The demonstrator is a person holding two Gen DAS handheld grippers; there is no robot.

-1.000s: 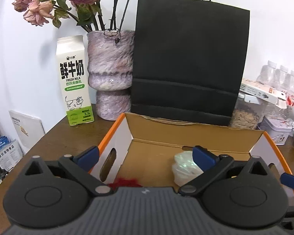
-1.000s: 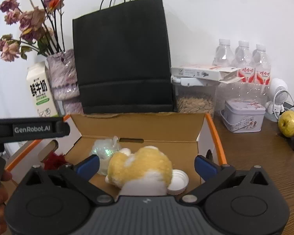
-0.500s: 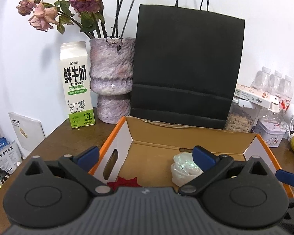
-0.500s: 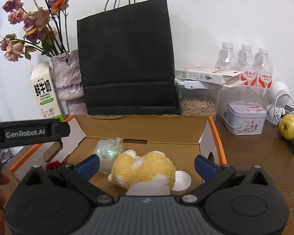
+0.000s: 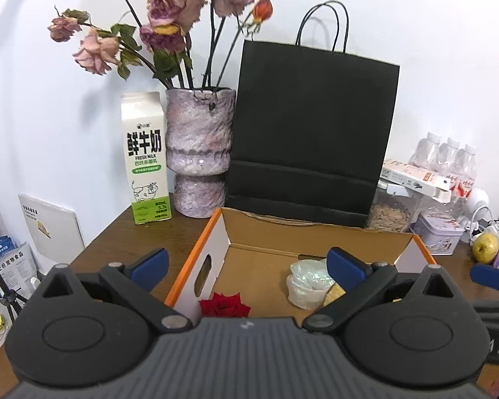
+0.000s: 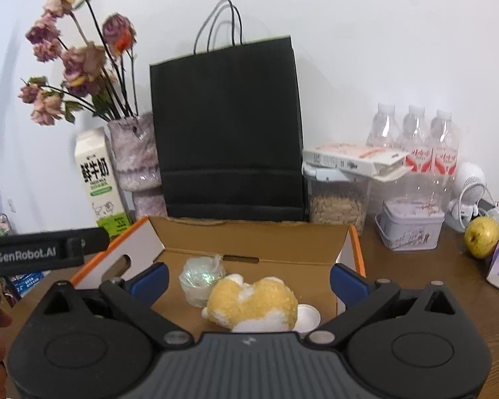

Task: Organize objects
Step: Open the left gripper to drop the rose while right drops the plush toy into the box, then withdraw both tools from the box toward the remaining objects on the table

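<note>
Going from the left: my left gripper (image 5: pixel 246 262) hangs spread wide with nothing between its blue pads, pointed at the left end of the cardboard box (image 5: pixel 213 232). Its left finger sits outside the orange-edged wall, over the wooden surface (image 5: pixel 116 239); its right finger reaches over the box interior. Just below and ahead of it, at the near left corner of the box floor, lies a red rose head (image 5: pixel 225 304). Further right on the floor is a crumpled clear plastic wrap (image 5: pixel 307 281), with my right finger's pad just beside it.

My right gripper (image 6: pixel 248 281) is likewise released and empty, both fingers poised over the box. Straight ahead of it, between the two pads and low on the floor, lies the yellow-and-white plush toy (image 6: pixel 252 302), its long axis running left to right across my jaws' opening. The plastic wrap (image 6: pixel 201 277) touches it on the left; a white bottle cap (image 6: pixel 307 314) peeks out at its right.

I judge that everything to be sorted already sits in the box. If the plush needs shifting, my right gripper is plainly nearer; the rose belongs to my left.
</note>
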